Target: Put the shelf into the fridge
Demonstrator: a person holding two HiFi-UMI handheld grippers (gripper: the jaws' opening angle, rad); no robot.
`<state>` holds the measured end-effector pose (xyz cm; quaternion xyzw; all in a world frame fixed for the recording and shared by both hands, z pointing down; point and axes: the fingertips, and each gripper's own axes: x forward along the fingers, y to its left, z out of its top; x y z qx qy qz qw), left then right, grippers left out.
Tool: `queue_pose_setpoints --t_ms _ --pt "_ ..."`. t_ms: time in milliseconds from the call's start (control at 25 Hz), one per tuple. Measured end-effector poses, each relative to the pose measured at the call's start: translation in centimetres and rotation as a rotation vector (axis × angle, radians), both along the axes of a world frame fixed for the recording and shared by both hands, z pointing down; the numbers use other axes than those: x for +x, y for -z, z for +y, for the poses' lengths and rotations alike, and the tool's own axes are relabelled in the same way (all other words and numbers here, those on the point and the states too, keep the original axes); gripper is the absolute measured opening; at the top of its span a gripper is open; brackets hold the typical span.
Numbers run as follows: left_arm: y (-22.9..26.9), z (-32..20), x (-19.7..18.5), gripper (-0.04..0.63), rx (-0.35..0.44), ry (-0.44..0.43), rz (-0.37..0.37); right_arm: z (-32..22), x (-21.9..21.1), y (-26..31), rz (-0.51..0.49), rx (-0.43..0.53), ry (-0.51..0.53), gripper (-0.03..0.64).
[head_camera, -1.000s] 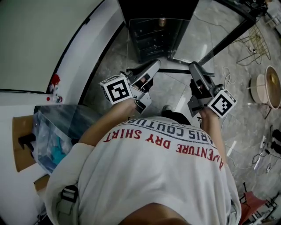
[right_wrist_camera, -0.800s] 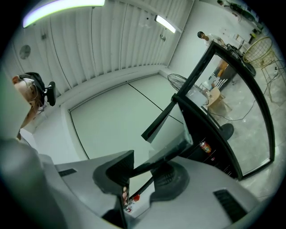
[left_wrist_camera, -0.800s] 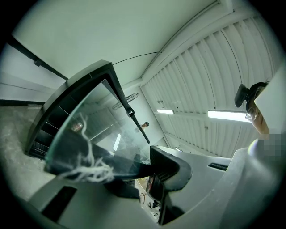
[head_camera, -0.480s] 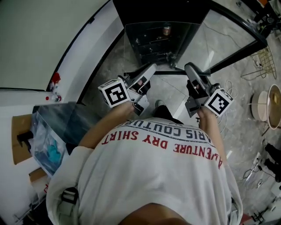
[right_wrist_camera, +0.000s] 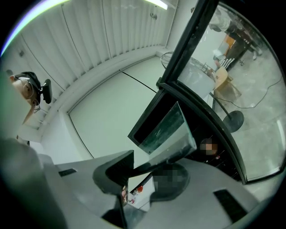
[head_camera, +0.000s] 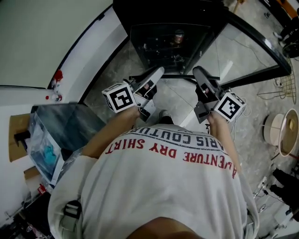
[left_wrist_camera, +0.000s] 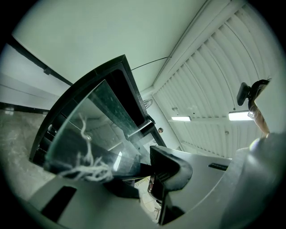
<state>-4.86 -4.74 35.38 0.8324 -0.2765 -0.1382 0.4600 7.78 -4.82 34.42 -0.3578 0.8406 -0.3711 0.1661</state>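
Lab-like workroom: ceiling strip lights [left_wrist_camera: 241, 116], glass-door fridge [head_camera: 159, 11].

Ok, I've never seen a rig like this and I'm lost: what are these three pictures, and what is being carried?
No machine here: a person holds tongs in each hand. The head view is from a camera on their head, looking down past their shirt. The other two come from cameras riding on the left tongs and right tongs. Both clamp the near edge of a glass shelf, held before an open black fridge on a marbled floor.
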Motion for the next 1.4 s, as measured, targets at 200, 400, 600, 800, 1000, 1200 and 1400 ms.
queue_pose_setpoints --t_ms 200,400,600,800,1000,1200,1400 --pt "-0.8 0.2 -0.3 0.095 -0.001 0.036 -0.006 -0.3 -0.4 -0.9 -0.004 -0.008 0.039 0.114" --pt "-1.2 -0.1 -0.4 0.095 -0.004 0.055 -0.010 -0.8 -0.4 -1.4 0.008 -0.018 0.055 0.115" --pt "-1.4 0.2 -0.3 0.095 -0.014 0.038 -0.020 -0.4 -0.3 -1.3 0.009 -0.023 0.044 0.114" --pt "-1.6 -0.7 -0.2 0.097 -0.011 0.040 -0.020 -1.2 -0.2 -1.8 0.007 -0.030 0.044 0.114" --pt "-3.5 -5.4 0.7 0.097 -0.034 0.042 -0.019 -6.1 0.5 -3.8 0.002 -0.053 0.055 0.114" --pt "-4.4 -8.0 0.9 0.098 -0.054 0.051 -0.024 -8.7 1.0 -4.8 0.008 -0.077 0.050 0.114" --pt "-5.3 -10.9 1.1 0.099 -0.078 0.041 -0.025 -11.6 1.0 -5.7 -0.002 -0.098 0.045 0.115"
